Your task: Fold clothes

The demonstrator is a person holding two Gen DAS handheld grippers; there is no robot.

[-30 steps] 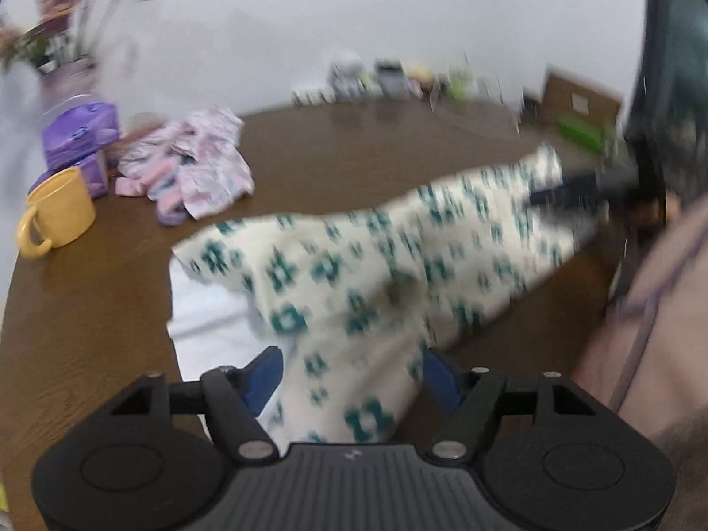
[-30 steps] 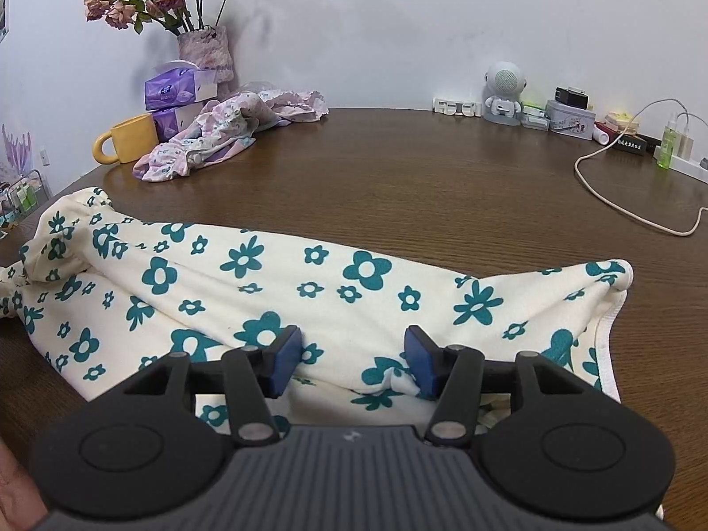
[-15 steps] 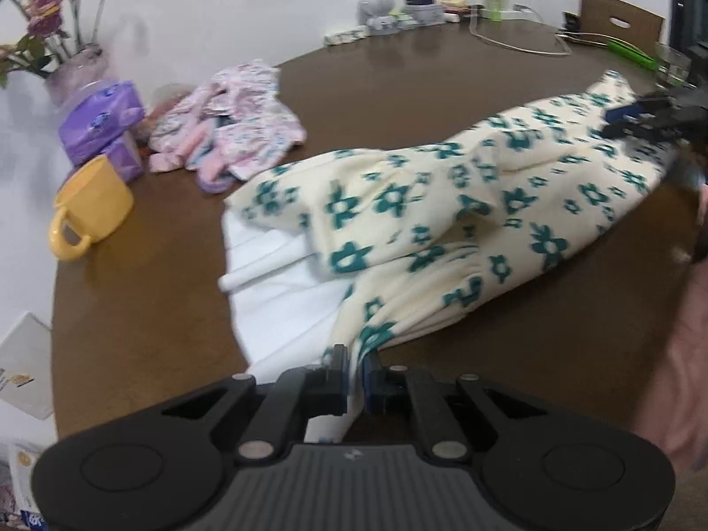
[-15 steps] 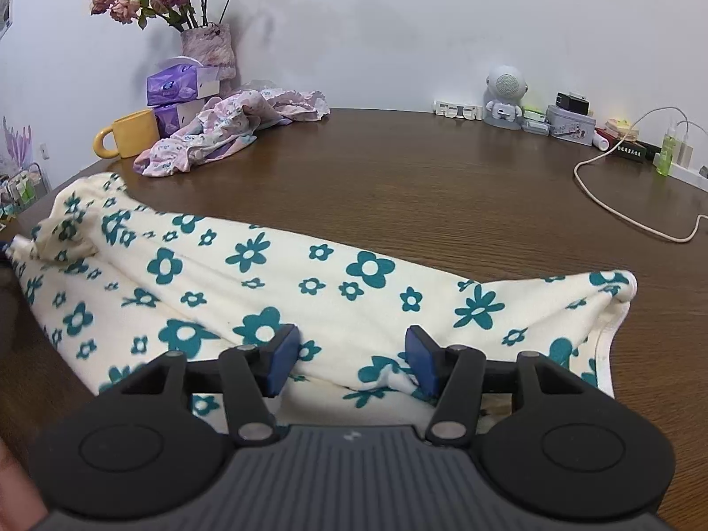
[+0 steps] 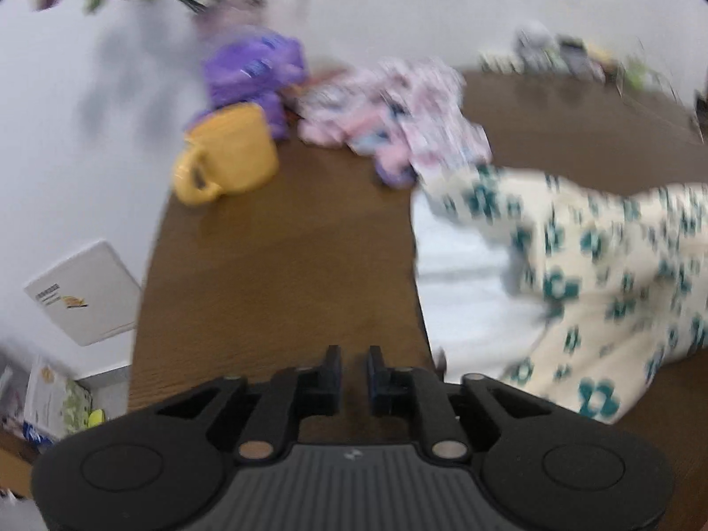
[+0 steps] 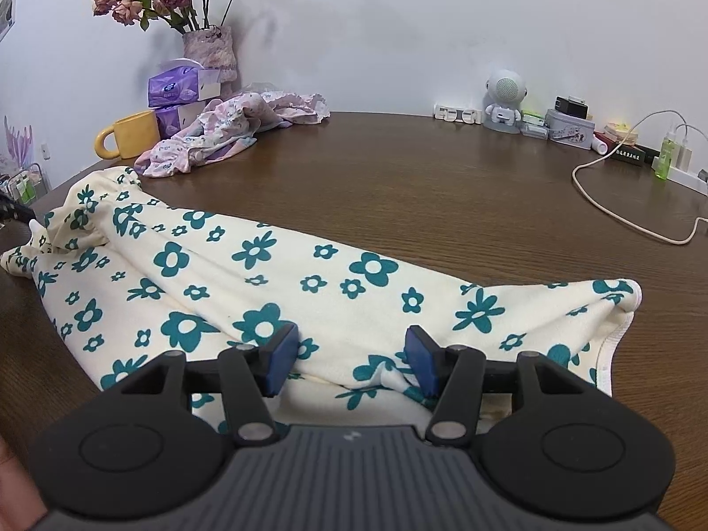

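Brown wood fills both views, a round desk (image 6: 442, 186) set against a pale wall. On it lies the flowered garment (image 6: 248, 274), cream with teal blossoms, stretched in a long band across the near side of the desk. Its long axis runs from a gathered end at the left of the right wrist view to a hemmed corner at the right.

Part of the white inner side (image 5: 460, 274) shows in the left wrist view, where the cloth is turned back.

The right gripper (image 6: 349, 356) sits over the near edge of the band, jaws about half apart, with a ridge of cloth lying between them; whether the pads press on it cannot be told.

The left gripper (image 5: 354, 374) hangs over bare wood just left of the garment's near corner. Its jaws stand a narrow gap apart and are opening, with nothing between them. That view is blurred.

So the garment lies to the right of the left jaws, and the right hand is the nearer one, already at the cloth.

Farther off sit a pink patterned garment (image 6: 230, 132), a yellow mug (image 6: 130, 135), purple tissue packs (image 6: 177, 88) and a vase of dried roses (image 6: 208, 44).
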